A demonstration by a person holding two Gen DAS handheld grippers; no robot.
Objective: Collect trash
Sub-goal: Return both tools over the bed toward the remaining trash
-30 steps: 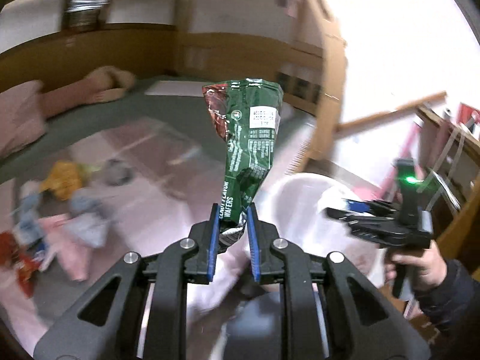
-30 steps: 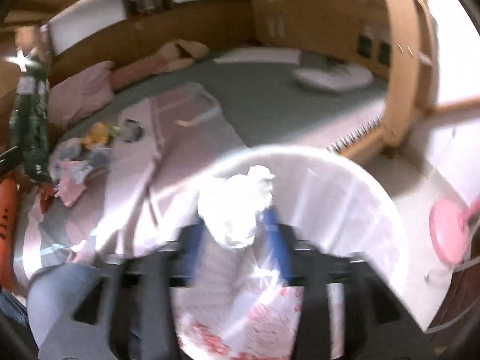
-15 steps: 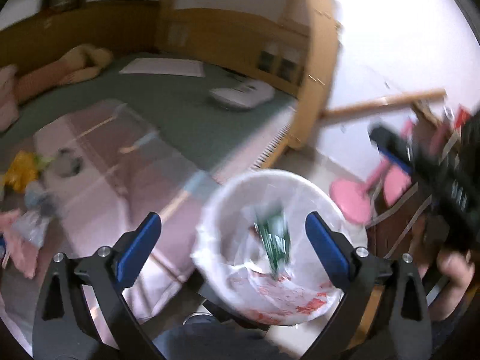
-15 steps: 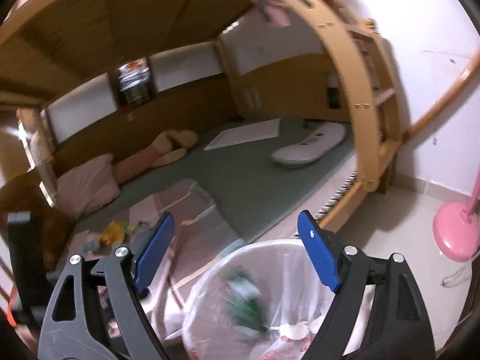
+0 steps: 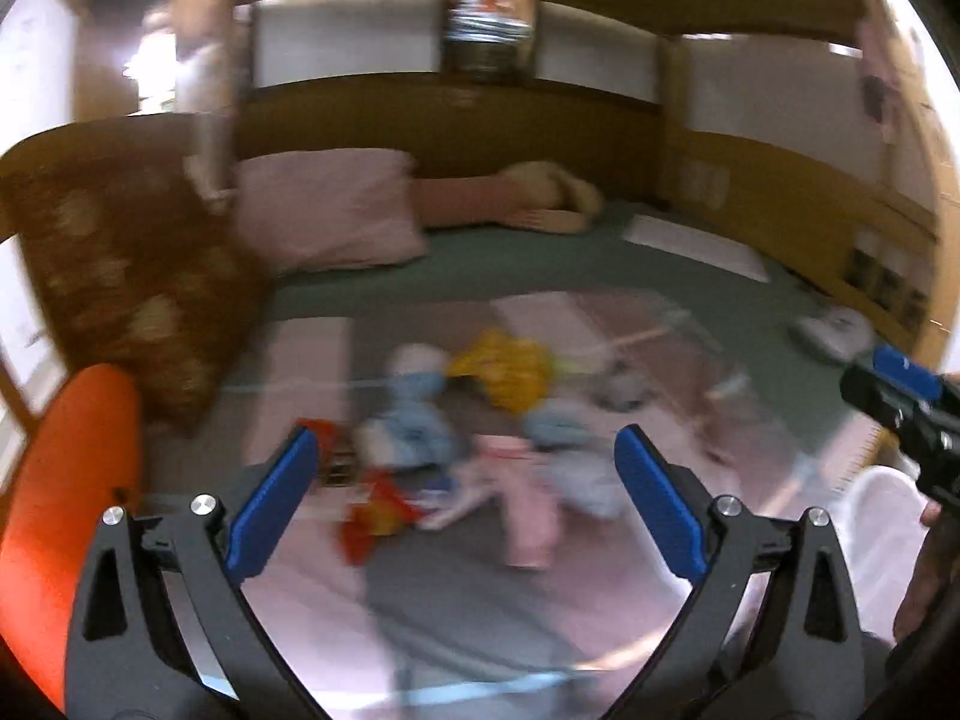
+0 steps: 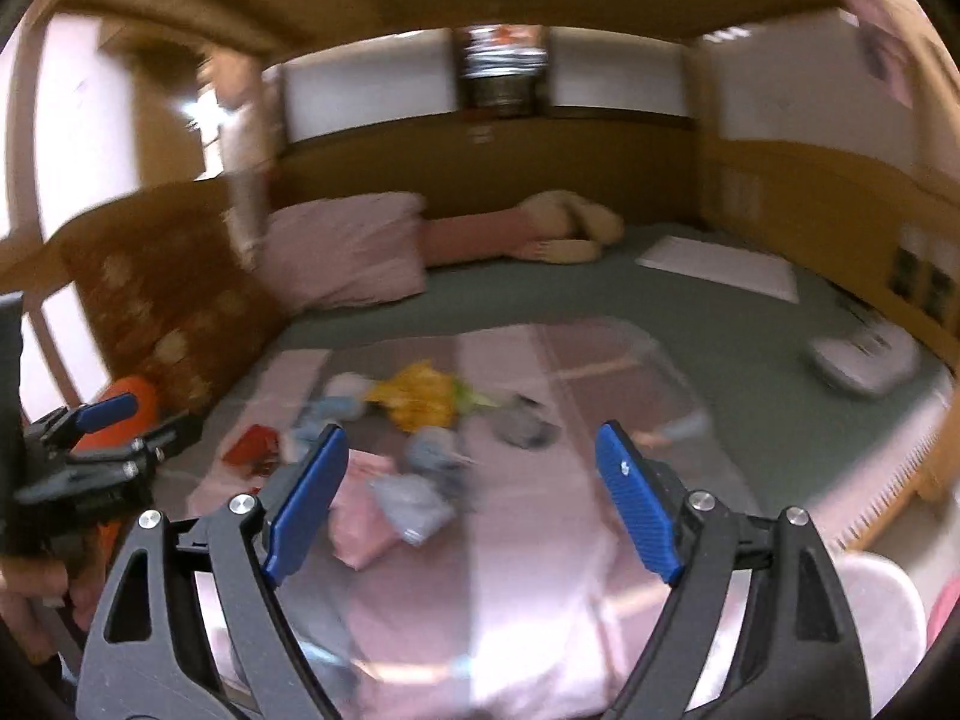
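Pink plastic sheeting covers the near part of the bed, where the trash pile lies near its left edge: one yellow wrapper, one red packet, one pink piece and several pale blue scraps (blur prevents a firm count). Both claws, left claw and right claw, have just been opening and hang released with nothing between them. One white-lined bin sits at lower right, off the bed's edge.
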